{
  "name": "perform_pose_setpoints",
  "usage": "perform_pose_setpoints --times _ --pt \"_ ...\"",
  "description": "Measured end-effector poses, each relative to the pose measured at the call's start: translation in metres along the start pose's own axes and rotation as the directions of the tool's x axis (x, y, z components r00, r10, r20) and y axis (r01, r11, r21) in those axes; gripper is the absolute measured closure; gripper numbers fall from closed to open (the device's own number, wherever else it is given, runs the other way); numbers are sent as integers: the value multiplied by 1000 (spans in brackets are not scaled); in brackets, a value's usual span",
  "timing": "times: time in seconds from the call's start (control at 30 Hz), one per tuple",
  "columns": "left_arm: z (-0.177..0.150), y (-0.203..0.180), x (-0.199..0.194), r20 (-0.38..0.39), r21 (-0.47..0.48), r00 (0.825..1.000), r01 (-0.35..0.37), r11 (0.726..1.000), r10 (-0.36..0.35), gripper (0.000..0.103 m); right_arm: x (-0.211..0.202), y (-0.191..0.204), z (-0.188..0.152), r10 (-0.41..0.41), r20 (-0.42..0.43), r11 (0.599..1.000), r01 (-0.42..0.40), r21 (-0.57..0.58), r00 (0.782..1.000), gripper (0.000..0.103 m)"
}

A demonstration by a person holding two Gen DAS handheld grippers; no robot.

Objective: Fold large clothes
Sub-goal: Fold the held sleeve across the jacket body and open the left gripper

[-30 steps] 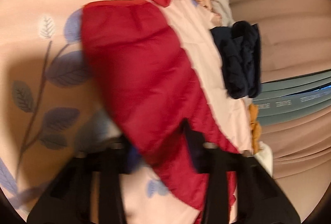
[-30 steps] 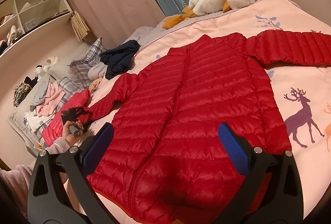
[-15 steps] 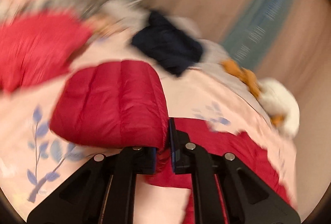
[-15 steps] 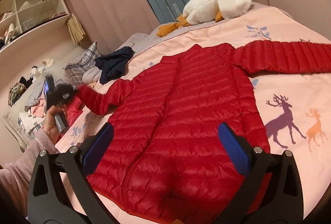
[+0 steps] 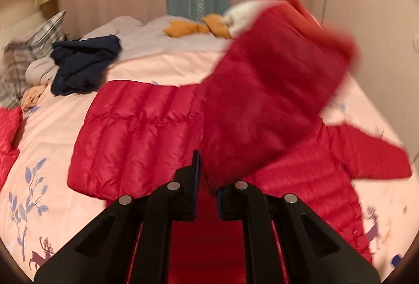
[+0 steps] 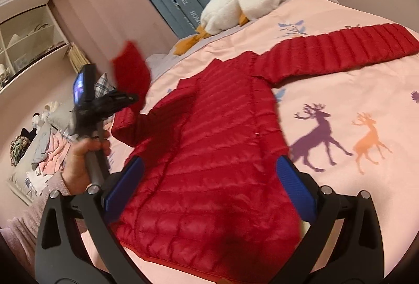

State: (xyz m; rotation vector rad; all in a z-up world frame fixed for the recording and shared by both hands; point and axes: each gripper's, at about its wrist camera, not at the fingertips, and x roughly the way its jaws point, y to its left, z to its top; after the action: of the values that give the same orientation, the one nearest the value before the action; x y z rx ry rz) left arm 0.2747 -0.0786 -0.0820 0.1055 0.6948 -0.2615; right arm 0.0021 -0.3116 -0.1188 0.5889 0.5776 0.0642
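Sleeve now lifted over jacket, pinched in left tongs.

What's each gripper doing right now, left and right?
Left gripper: shut on the red puffer jacket's sleeve, lifted off the bed.
Right gripper: open, holding nothing, above the jacket's hem.

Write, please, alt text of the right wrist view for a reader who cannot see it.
A red puffer jacket lies flat on a pink bedspread, between the open right tongs. At left, a hand's left tongs lift one sleeve into the air; a white plush goose lies behind.
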Motion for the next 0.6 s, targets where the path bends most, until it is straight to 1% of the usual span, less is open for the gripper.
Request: perform_pose_setpoints --times 0.07,0.1,0.17,0.2,0.23,0.37,0.4,0.43,0.47,0.5,0.53,0.57,0.6 --pt "-10 -17 23 -89 15 996 1 1000 1 91 0 -6 1 0 -5 1000 0 12 1000 2" --pt "-14 -19 29 -115 10 993 5 1000 -4 86 0 -10 2 3 -9 1000 -2 21 1000 2" --pt "-24 -28 41 -179 -9 983 35 999 -36 69 2 -15 6 12 -21 999 -12 39 1000 2" --pt "-27 -25 42 -191 -19 981 42 999 -45 46 3 -17 9 20 -25 999 -19 46 999 2" --pt "-30 -23 42 -202 -37 978 55 998 -61 34 5 -19 13 28 -27 998 -27 52 999 2" --pt "-35 -7 22 -183 -88 974 120 989 -134 33 18 -22 33 76 -50 993 -71 92 996 2" --pt "-36 -3 19 -176 -110 972 136 985 -154 33 29 -22 41 113 -72 988 -104 117 991 2" --pt "-38 8 12 -168 -150 967 166 975 -191 33 35 -22 45 133 -84 984 -122 131 987 2" --pt "-40 22 6 -157 -199 960 199 959 -232 32 44 -22 49 152 -100 980 -137 147 983 2" --pt "-42 41 1 -139 -260 954 223 940 -265 28 58 -19 55 173 -127 976 -153 158 977 2" --pt "-49 56 -5 -124 -306 951 234 923 -282 24 71 -17 60 189 -150 973 -165 163 970 2" --pt "-53 70 -7 -113 -348 947 245 905 -300 24 81 -15 63 188 -166 973 -160 168 968 2" --pt "-58 87 -8 -104 -399 940 259 879 -324 24 98 -12 68 187 -202 973 -153 173 961 2"
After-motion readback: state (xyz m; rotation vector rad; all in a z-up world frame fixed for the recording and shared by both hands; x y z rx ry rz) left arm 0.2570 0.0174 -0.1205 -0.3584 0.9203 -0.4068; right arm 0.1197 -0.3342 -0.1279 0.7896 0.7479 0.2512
